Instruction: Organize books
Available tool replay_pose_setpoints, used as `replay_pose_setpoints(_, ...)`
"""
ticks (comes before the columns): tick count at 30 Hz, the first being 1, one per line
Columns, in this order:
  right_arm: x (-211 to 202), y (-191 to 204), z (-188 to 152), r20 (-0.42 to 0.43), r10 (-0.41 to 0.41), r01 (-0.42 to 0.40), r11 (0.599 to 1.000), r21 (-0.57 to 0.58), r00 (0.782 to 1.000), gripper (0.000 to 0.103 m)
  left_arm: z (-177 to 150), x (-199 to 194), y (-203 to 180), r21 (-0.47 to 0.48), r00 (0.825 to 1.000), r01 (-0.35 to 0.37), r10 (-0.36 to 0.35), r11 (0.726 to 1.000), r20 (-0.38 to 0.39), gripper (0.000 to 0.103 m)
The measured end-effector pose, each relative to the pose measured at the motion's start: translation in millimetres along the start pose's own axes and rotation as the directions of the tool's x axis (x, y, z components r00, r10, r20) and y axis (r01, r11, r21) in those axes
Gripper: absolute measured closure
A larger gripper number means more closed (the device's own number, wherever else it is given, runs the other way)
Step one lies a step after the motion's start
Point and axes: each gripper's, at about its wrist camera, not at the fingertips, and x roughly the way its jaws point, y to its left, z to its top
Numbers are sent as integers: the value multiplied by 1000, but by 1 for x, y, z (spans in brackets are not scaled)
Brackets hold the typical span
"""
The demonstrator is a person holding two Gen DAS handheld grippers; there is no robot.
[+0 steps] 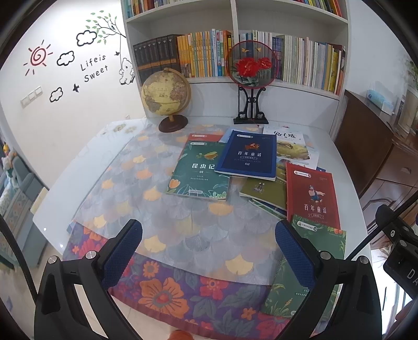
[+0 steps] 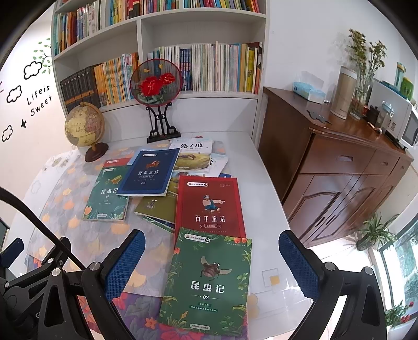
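Observation:
Several books lie scattered flat on the table. A green book marked 01 point(image 1: 199, 172) sits mid-table, with a blue book point(image 1: 248, 155) overlapping its right edge. A red book point(image 1: 312, 194) lies to the right, and a green book marked 02 point(image 2: 209, 279) rests on its near end. An illustrated white book point(image 2: 193, 155) lies at the back. My left gripper point(image 1: 209, 251) hovers open above the patterned cloth, left of the near green book point(image 1: 318, 238). My right gripper point(image 2: 211, 264) is open, its fingers either side of the green 02 book, above it.
A globe point(image 1: 166, 95) and a round fan on a black stand point(image 1: 249, 65) stand at the table's back edge under a full white bookshelf point(image 1: 235, 15). A brown wooden cabinet point(image 2: 339, 167) flanks the table's right side. Patterned cloth point(image 1: 146, 188) covers the left half.

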Motion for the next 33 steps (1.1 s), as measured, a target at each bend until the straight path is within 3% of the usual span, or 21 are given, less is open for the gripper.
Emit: replay_pose_setpoints(33,21,-1,9,-28,23,-23,1000,2,999,1,12,19,-12,-6,999,4,-5,1000,-36,1)
